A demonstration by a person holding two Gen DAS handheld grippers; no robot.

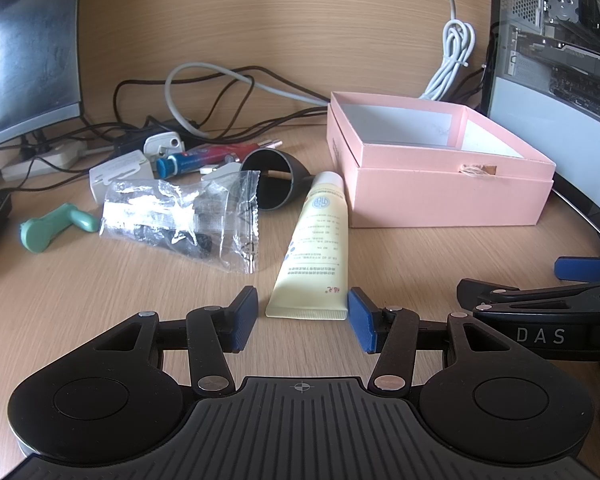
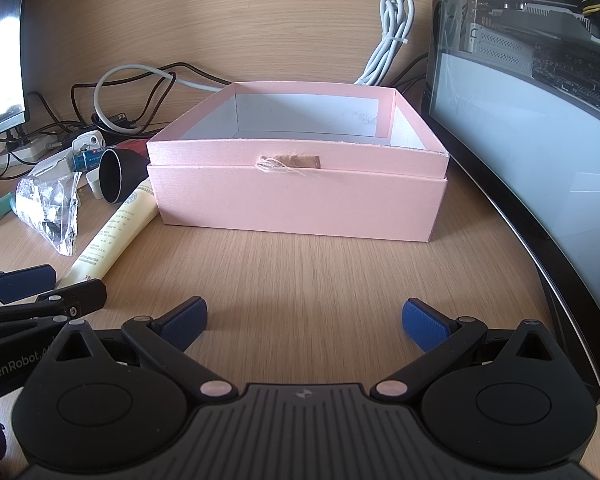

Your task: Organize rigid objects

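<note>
Left gripper (image 1: 302, 318), half open and empty, sits just behind cream tube (image 1: 314, 246); its soft crimped end may slip out

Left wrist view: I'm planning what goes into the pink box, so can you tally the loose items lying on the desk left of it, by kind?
Squeeze tubes: 2, the cream-yellow plastic tube and the blue-capped red-and-blue tube
Clear plastic bags: 1
Black cylindrical cups: 1
Green plastic handles: 1
Total: 5
</note>
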